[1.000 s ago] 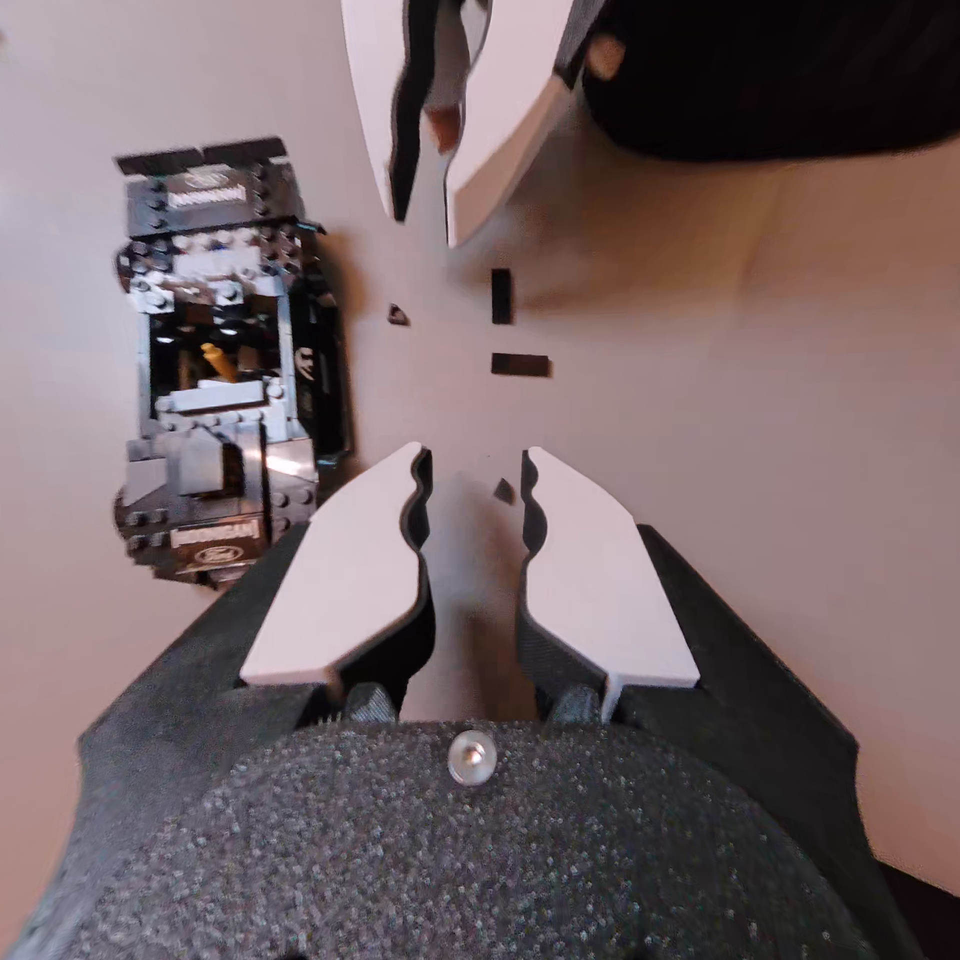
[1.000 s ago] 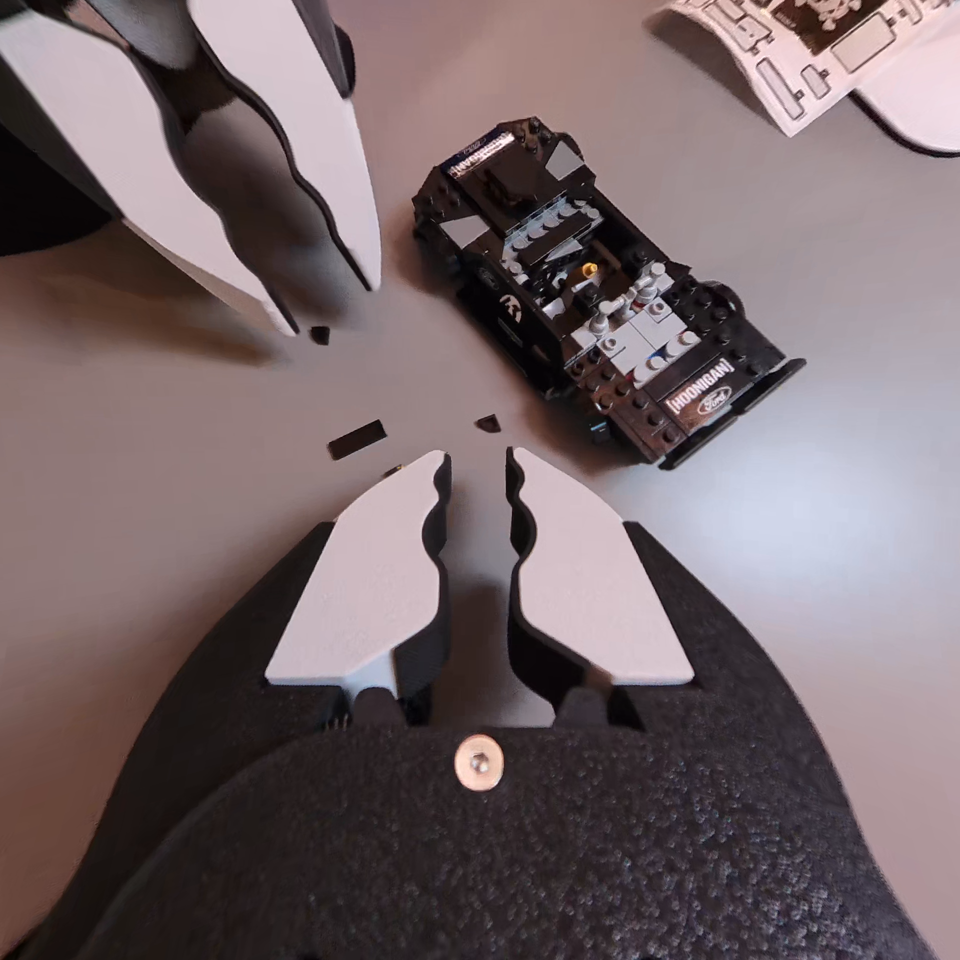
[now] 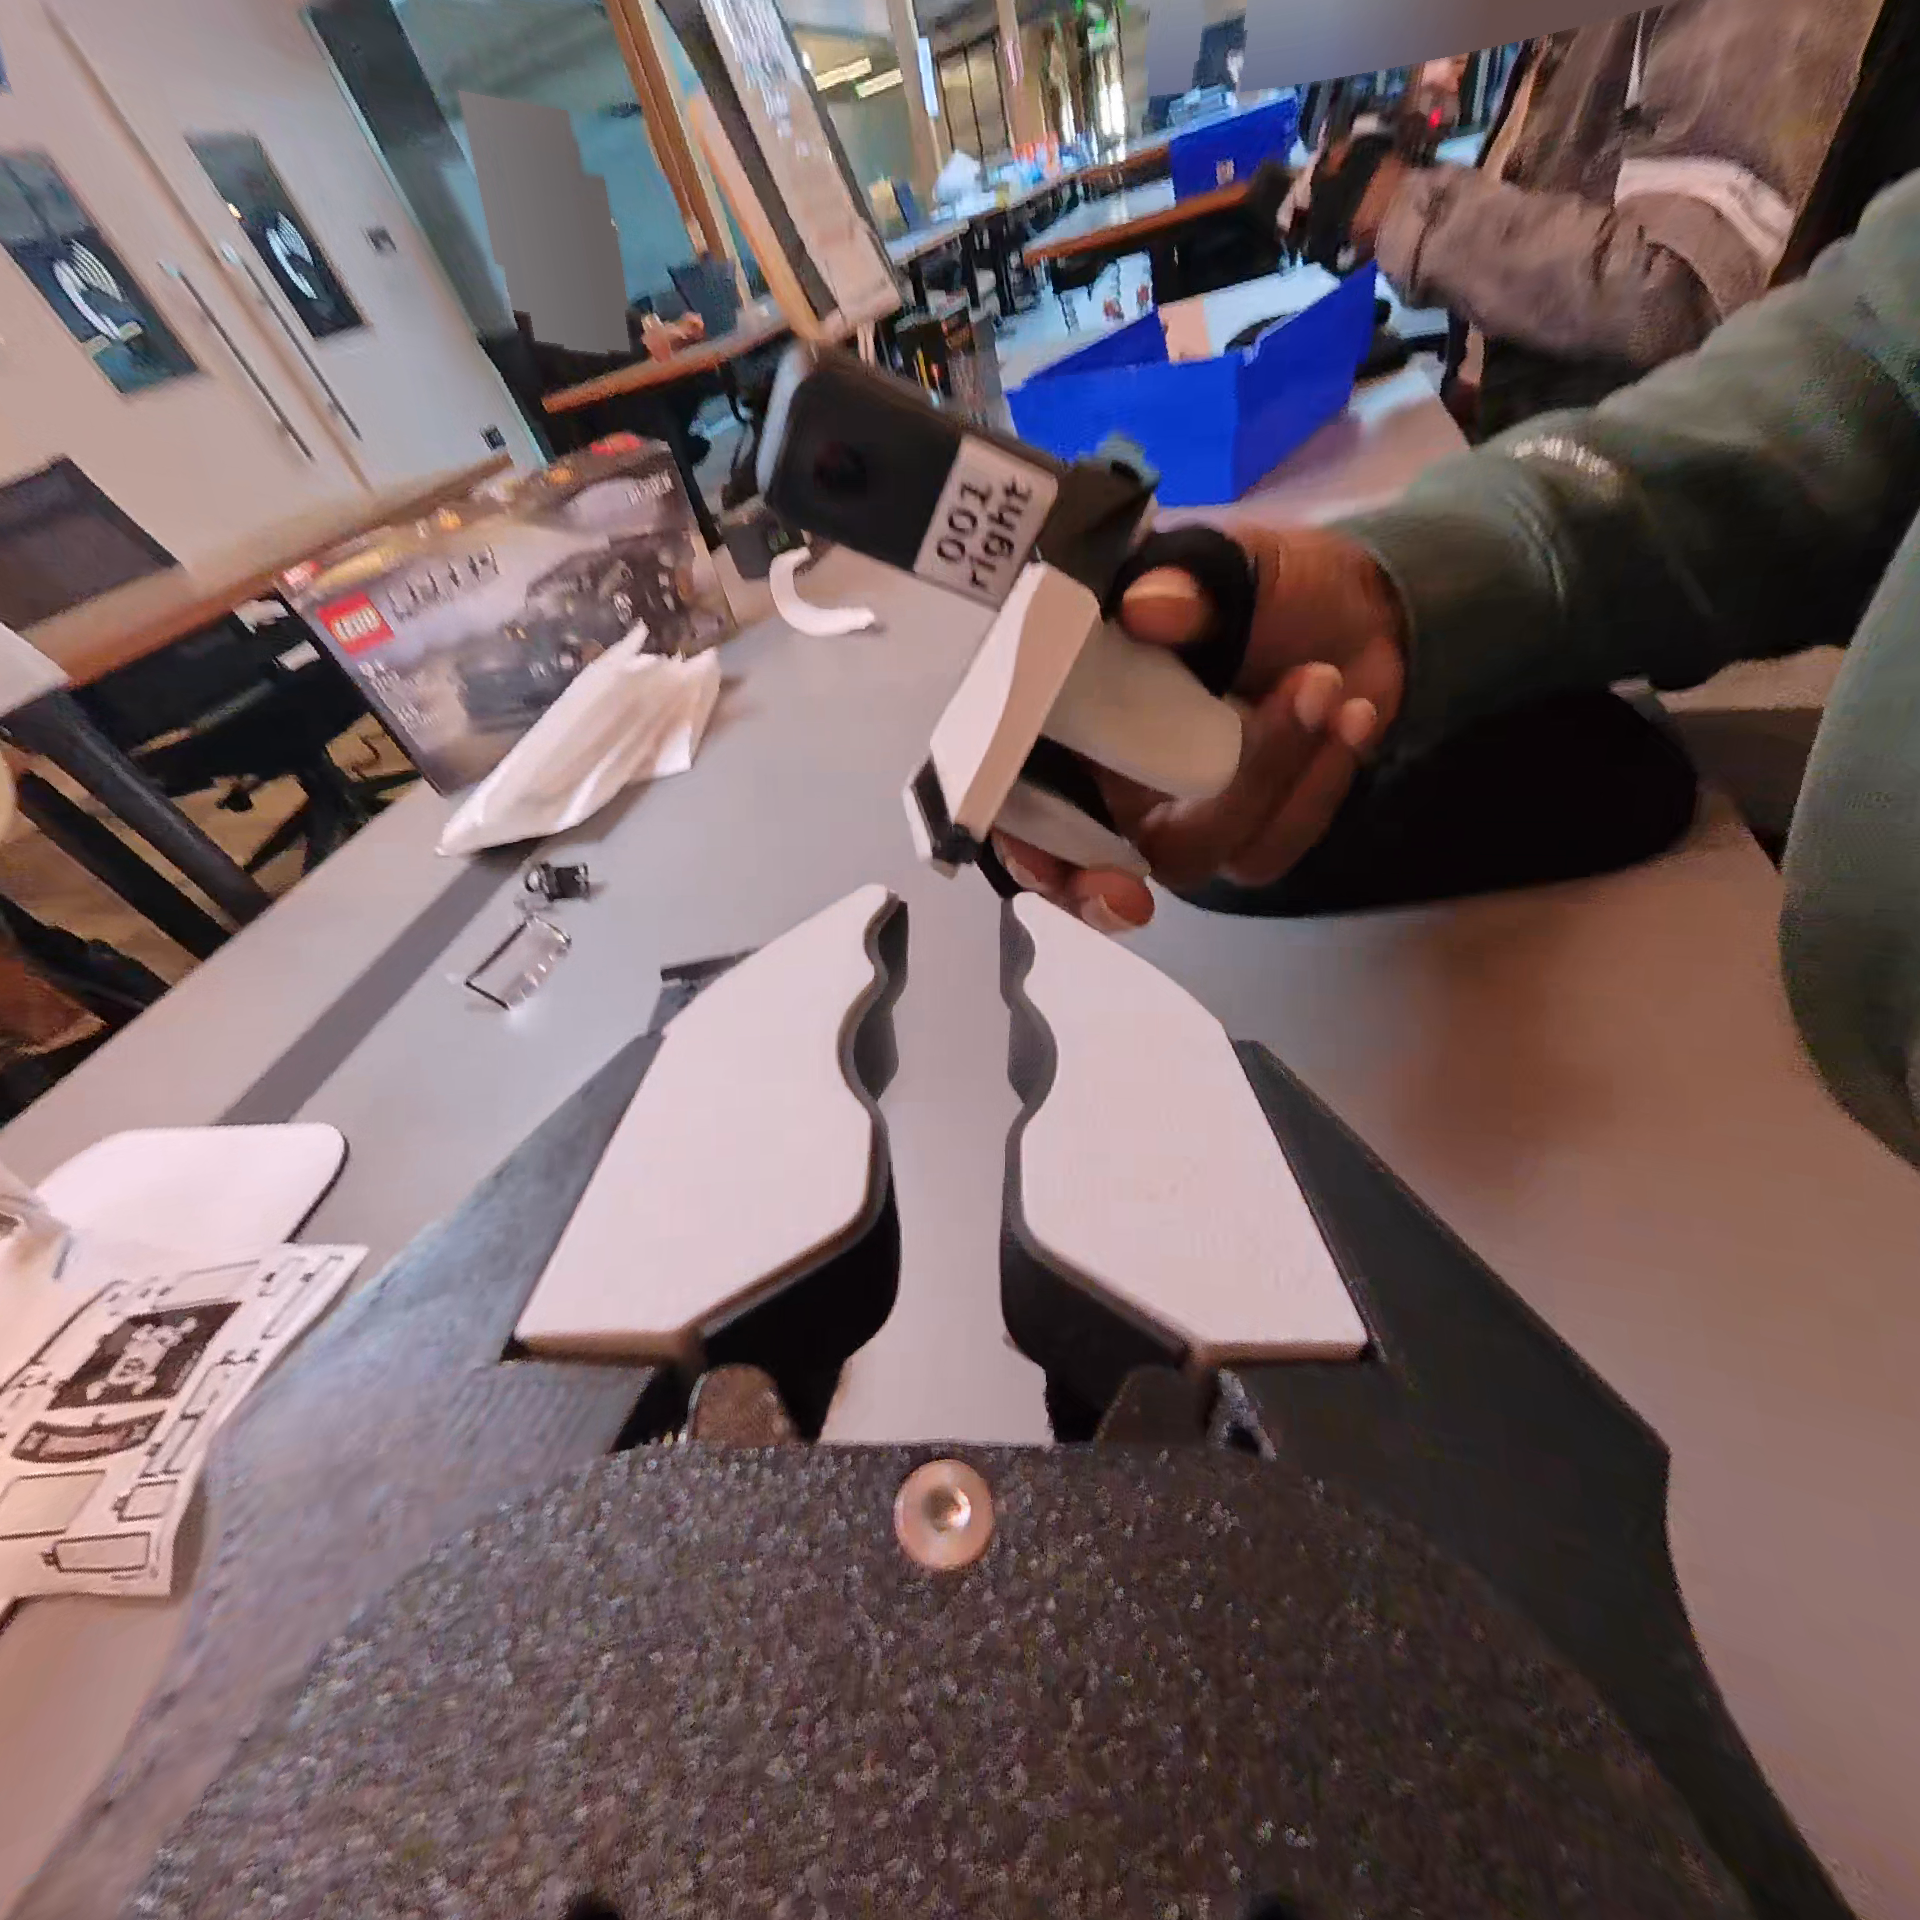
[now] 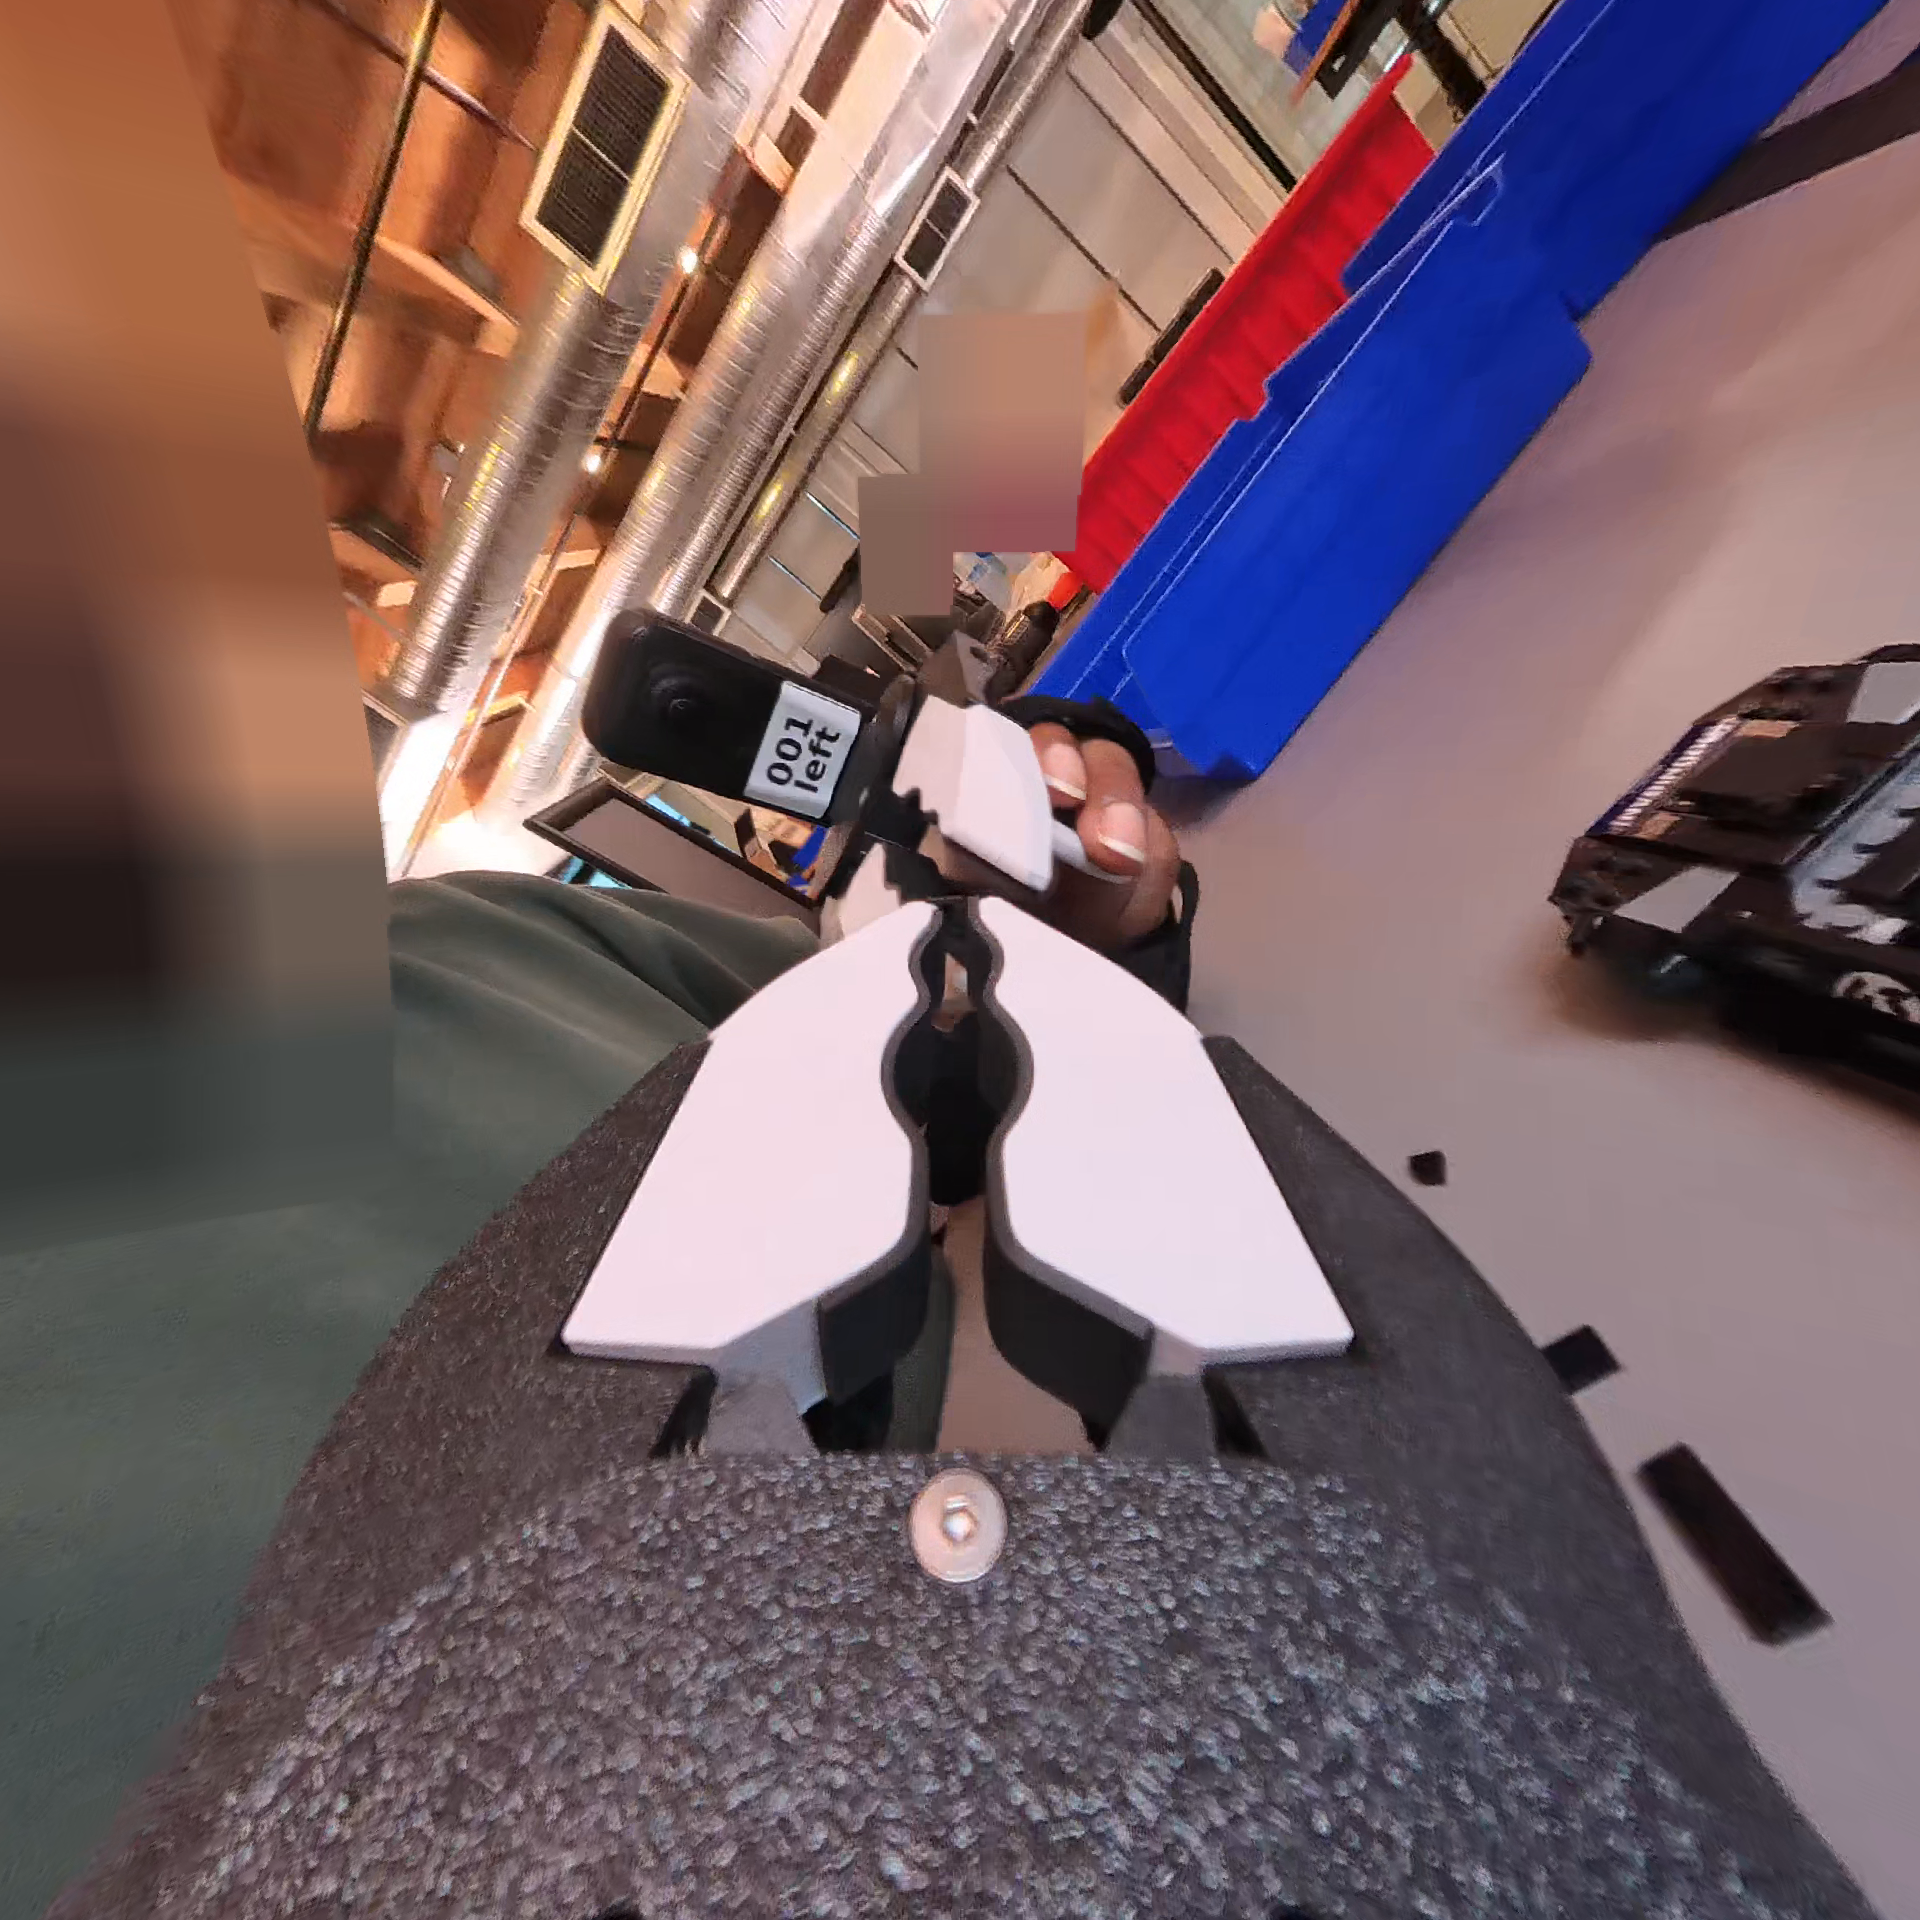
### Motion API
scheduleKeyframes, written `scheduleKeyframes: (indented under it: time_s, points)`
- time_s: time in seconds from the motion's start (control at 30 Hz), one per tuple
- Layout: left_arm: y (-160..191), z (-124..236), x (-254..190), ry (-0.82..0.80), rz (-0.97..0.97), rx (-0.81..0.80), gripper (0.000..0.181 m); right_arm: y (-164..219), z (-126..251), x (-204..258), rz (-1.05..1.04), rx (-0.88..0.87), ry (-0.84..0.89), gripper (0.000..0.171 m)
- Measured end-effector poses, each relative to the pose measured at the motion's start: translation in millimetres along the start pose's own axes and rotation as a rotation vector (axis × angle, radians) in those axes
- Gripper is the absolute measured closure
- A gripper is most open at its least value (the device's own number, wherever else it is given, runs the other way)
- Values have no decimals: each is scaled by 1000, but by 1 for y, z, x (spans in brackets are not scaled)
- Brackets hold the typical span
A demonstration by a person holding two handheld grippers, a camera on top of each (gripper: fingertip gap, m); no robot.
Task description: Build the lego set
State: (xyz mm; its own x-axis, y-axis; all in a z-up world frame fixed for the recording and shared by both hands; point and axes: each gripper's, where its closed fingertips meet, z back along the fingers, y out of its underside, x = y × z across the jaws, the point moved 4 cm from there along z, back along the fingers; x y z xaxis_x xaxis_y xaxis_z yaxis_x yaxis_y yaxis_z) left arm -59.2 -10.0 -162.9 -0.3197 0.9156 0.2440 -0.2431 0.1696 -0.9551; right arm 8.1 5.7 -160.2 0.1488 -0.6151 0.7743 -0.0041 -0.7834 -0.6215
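The left tongs [image 3: 954, 914] are raised above the grey counter [image 3: 1455, 1039] and point along it, with a clear gap between the two white fingers; nothing is between them. Far beyond them, the right tongs [image 3: 940, 831] are held in a person's hand [image 3: 1247, 717] with a green sleeve [image 3: 1662, 540], and they are tilted down to the left. In the right wrist view the right tongs [image 4: 961, 914] are almost closed, the tips nearly touching. Something small and dark seems to sit at the tips, but it is hard to separate from the black parts of the left tongs [image 4: 914, 831] just behind, so I cannot tell if a piece is gripped.

The black lego car [image 4: 1766, 883] stands on the counter at the right, well apart from both tongs. Near it lie loose black pieces: a small one [image 4: 1429, 1166], a short flat one [image 4: 1579, 1356] and a long flat one [image 4: 1730, 1543].

In the left wrist view, the lego box [image 3: 509, 613] stands at the far left of the counter, with a white plastic bag [image 3: 592, 748] lying against it. A sticker sheet [image 3: 135, 1392] lies at the near left, beside a white flat thing [image 3: 197, 1174]. A blue bin [image 3: 1195, 395] is far behind.
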Motion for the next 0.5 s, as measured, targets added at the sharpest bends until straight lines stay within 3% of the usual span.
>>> scheduleKeyframes:
  time_s: [0.37, 0.5]
  points:
    - [-14, 5, -7, -30, -82, -39, 173, 5, -3, 4, -28, -40, -68, 168]
    - [-6, 3, -8, -8, -129, 43, 173, 6, 6, -2, 40, 6, 3, 152]
